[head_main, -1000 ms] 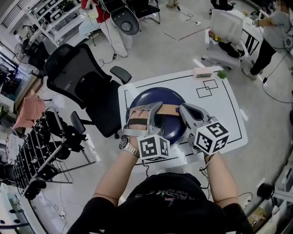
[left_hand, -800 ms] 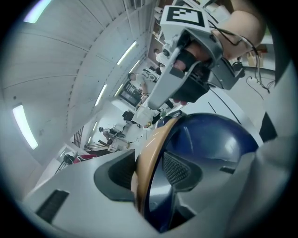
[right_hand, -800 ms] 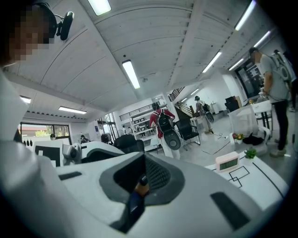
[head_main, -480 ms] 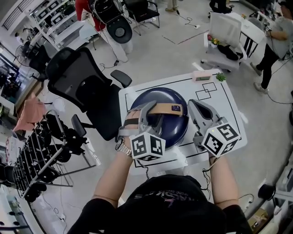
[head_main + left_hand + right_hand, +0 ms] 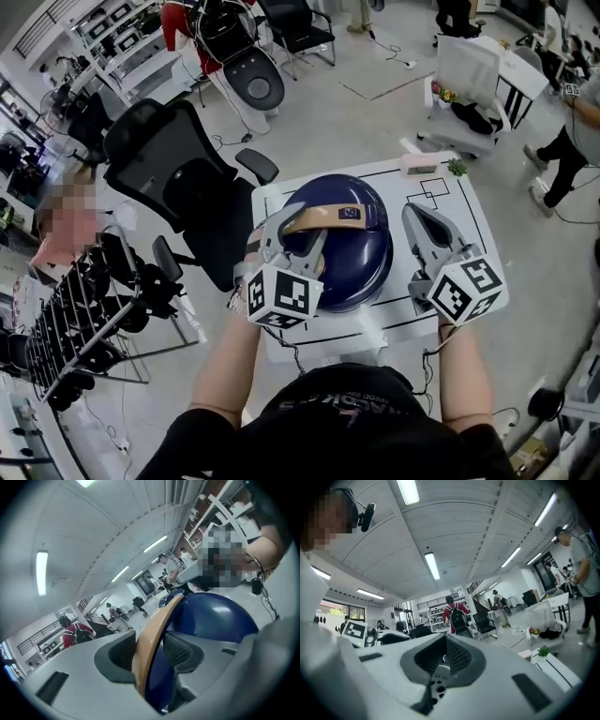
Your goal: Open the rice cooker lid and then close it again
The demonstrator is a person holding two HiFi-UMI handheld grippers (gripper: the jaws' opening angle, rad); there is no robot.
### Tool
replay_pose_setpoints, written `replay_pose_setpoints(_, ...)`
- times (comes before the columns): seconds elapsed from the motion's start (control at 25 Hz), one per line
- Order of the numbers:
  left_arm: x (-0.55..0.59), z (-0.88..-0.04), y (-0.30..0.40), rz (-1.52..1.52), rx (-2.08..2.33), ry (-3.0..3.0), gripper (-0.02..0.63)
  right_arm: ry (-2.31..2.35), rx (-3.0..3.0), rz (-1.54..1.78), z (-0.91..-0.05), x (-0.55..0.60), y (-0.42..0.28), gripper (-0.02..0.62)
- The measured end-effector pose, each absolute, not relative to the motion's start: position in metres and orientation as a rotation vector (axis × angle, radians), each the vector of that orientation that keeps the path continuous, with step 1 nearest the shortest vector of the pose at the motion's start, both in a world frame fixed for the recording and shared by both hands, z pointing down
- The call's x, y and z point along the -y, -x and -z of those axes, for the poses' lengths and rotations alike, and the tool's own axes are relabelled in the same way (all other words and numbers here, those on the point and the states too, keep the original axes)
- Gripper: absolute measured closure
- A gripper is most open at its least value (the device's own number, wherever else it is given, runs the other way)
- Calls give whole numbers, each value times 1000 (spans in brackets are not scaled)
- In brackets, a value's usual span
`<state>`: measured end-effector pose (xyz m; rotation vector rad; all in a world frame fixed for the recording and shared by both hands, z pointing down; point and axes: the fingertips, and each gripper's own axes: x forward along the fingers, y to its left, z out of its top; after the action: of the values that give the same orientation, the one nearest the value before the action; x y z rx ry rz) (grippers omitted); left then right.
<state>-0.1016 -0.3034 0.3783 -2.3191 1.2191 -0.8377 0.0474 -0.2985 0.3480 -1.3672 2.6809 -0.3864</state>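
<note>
Head view: the dark-blue domed rice cooker [image 5: 352, 258] sits on the white worktop [image 5: 469, 239]. The left gripper [image 5: 298, 232] is at its tan curved handle [image 5: 330, 217], and the right gripper [image 5: 419, 216] is just beside the cooker.

Left gripper view: the jaws are clamped on that handle.

Right gripper view: the jaws are together and empty.

The lid seems not yet open, so opening and closing remain.

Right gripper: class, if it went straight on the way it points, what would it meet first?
Nothing near. The right gripper, shut and empty, points level beside the rice cooker, above the table; its own view shows only open room ahead. Depth is uncertain.
</note>
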Motion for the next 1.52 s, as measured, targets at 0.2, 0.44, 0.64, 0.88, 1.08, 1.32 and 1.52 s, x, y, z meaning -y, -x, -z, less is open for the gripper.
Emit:
replay_pose_setpoints(0.2, 304, -366, 120, 731, -1296, 2393, 425, 1357, -2695, 384, -349, 297, -39, 594)
replay_pose_setpoints(0.44, 305, -353, 145, 601, -1390, 2461, 426, 1336, -2712, 386, -350, 298, -27, 594)
replay_pose_setpoints(0.64, 305, -341, 174, 479, -1486, 2507, 433, 1311, -2726, 382, -350, 299, -11, 594)
replay_pose_setpoints(0.88, 304, -333, 203, 398, -1571, 2517, 449, 1269, -2746, 381, -346, 300, 13, 594)
replay_pose_setpoints(1.08, 303, -332, 231, 352, -1636, 2520, 463, 1238, -2767, 381, -345, 301, 37, 594)
replay_pose_setpoints(1.32, 303, -335, 260, 348, -1696, 2504, 480, 1206, -2794, 381, -344, 304, 66, 594)
replay_pose_setpoints(1.52, 303, -339, 283, 331, -1754, 2505, 489, 1181, -2814, 385, -345, 307, 88, 594)
